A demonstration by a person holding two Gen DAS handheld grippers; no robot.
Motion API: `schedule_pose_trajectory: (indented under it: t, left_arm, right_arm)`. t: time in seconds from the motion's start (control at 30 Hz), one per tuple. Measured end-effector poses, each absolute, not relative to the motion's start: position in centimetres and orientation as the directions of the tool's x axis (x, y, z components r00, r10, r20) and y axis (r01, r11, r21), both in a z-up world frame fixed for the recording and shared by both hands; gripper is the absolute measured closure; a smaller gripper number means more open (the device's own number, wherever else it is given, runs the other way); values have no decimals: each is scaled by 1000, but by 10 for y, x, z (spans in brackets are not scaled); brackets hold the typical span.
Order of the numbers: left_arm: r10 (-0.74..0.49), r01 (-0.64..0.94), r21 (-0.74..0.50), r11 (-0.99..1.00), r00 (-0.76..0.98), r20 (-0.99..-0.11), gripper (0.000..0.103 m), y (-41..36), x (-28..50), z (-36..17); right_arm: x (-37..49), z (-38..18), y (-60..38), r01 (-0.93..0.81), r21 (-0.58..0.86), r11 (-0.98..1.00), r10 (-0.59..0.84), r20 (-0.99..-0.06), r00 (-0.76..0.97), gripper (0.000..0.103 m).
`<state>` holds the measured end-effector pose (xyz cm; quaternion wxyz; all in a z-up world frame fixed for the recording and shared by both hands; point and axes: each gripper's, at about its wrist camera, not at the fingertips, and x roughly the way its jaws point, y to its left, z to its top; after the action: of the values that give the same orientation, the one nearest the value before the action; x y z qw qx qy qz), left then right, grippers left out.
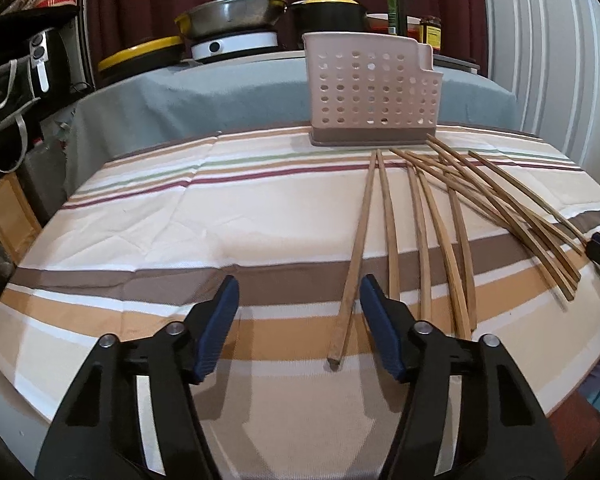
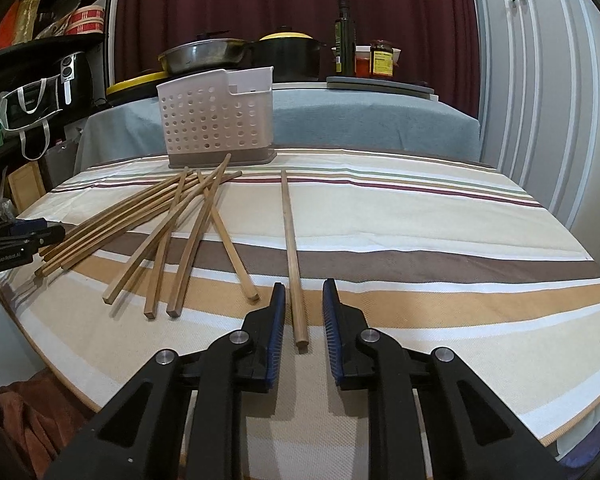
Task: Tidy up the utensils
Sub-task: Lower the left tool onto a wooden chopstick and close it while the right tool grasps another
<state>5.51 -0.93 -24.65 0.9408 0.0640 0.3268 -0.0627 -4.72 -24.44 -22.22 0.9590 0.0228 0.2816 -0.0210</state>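
Note:
Several wooden chopsticks (image 1: 452,216) lie fanned on the striped tablecloth (image 1: 180,216), in front of a white perforated utensil holder (image 1: 372,92). My left gripper (image 1: 299,284) is open low over the cloth. The leftmost chopstick (image 1: 358,240) runs between its fingers, close to the right pad (image 1: 376,320). In the right wrist view, one chopstick (image 2: 290,232) lies apart from the chopstick pile (image 2: 172,224). Its near end sits between the fingers of my open right gripper (image 2: 303,286). The utensil holder (image 2: 216,120) stands at the back left with nothing visible inside.
Behind the holder a grey-covered counter (image 2: 360,116) carries a steel pan (image 2: 204,54), a black pot with a yellow lid (image 2: 288,56), an oil bottle (image 2: 344,40) and jars. Dark shelves with bags (image 1: 16,80) stand at the left, white cupboard doors (image 2: 540,80) at the right.

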Motion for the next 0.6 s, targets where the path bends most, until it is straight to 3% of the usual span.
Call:
schedule_pose_trajectory:
  t: [0.2, 0.3, 0.33, 0.4, 0.6]
  left_arm:
    - [-126, 215, 71, 974, 776, -618, 57, -12, 48, -254]
    - [-155, 241, 61, 969, 776, -612, 72, -14, 45, -255]
    - [-164, 252, 60, 966, 774, -611, 82, -15, 45, -255]
    - [-172, 268, 69, 961, 774, -610, 89, -18, 44, -255]
    - [-185, 283, 66, 957, 769, -612, 96, -19, 42, -255]
  right_arm:
    - [-47, -223, -245, 53, 42, 998, -22, -538, 842, 83]
    - [-46, -222, -244, 51, 41, 998, -21, -539, 842, 83]
    - [-46, -222, -244, 51, 42, 998, -20, -538, 842, 83]
    - [-46, -222, -245, 48, 45, 998, -16, -538, 843, 83]
    - [-46, -221, -241, 27, 46, 999, 2, -543, 840, 94]
